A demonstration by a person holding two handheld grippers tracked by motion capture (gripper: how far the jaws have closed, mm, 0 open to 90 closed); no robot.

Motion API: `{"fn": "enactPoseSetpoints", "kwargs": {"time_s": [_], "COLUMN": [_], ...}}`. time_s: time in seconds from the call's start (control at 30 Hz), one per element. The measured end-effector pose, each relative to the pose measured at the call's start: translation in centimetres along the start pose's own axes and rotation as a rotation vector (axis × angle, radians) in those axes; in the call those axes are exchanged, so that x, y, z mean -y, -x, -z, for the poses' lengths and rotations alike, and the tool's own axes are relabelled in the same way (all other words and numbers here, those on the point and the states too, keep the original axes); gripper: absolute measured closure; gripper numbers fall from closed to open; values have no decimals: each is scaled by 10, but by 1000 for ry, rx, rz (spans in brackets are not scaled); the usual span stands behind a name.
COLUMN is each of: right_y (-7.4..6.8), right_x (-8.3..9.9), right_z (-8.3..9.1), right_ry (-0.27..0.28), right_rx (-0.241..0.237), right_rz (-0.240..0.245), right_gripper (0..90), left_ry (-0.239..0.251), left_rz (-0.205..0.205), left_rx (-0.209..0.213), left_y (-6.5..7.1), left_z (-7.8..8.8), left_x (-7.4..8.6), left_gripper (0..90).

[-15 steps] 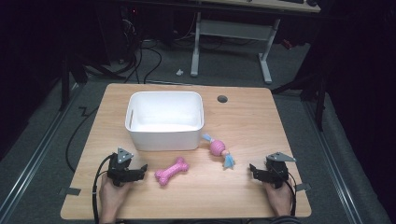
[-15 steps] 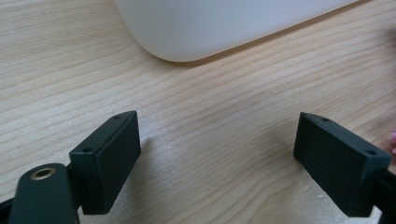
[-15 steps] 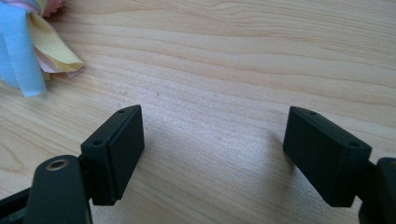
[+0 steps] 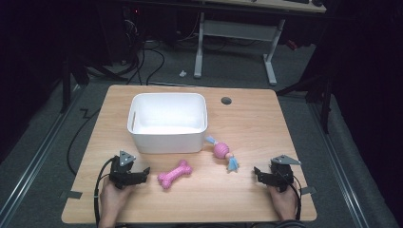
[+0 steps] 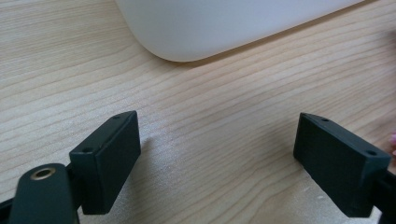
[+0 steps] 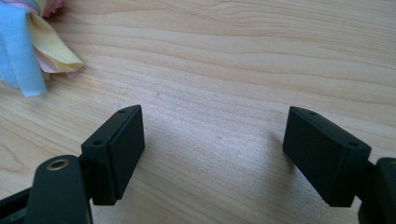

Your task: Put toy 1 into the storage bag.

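Left gripper (image 4: 142, 172): rests low on the table's near-left part, jaws spread wide with nothing between them; in the left gripper view bare wood shows between the two black pads (image 5: 108, 158).
Right gripper (image 4: 258, 172): rests on the near-right part of the table, jaws likewise released and empty; in the right gripper view only wood grain lies between them.
Bone (image 4: 174, 173): pink toy bone, flat on the table just beside the left gripper's tips, slightly askew, in front of the bin and apart from it.
Ball toy (image 4: 221, 150): pink ball with blue tassels at each end, lying near the bin's front right corner, between the bone and the right gripper; its blue and yellow fringe (image 6: 28, 51) shows at the top left of the right gripper view, clear of the jaws.
Bin (image 4: 167, 140): white, rectangular, open-topped, standing mid-table; its rounded corner (image 5: 196, 32) fills the top of the left gripper view.
Table (image 4: 247, 118): light wood, a round cable hole (image 4: 226, 100) near its far edge.
Hands: one behind each gripper at the near edge.
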State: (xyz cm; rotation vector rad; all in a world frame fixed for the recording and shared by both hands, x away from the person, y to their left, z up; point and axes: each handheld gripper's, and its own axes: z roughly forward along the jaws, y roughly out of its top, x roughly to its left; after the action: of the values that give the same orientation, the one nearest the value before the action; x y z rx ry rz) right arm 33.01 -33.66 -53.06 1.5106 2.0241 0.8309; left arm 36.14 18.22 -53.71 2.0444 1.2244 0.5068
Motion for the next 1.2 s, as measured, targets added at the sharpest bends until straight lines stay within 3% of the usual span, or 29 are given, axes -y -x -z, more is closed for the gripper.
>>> {"fn": "enactPoseSetpoints", "kwargs": {"time_s": [0.53,0.63,0.9,0.97,1.2], "right_y": [0,0,0,0,0], "right_x": [0,0,0,0,0], "right_z": [0,0,0,0,0], "right_ry": [0,0,0,0,0], "right_rx": [1,1,1,1,1], "right_rz": [-3,-3,-3,-3,-3], "right_gripper": [209,209,209,209,209], "left_ry": [1,11,29,37,47], "left_rz": [-27,-50,-30,-22,-32], "left_rx": [19,27,52,77,96], "left_y": [1,3,2,1,2], "left_z": [2,3,9,13,22], "left_x": [1,1,1,2,1], "left_gripper": [177,193,251,252,251]}}
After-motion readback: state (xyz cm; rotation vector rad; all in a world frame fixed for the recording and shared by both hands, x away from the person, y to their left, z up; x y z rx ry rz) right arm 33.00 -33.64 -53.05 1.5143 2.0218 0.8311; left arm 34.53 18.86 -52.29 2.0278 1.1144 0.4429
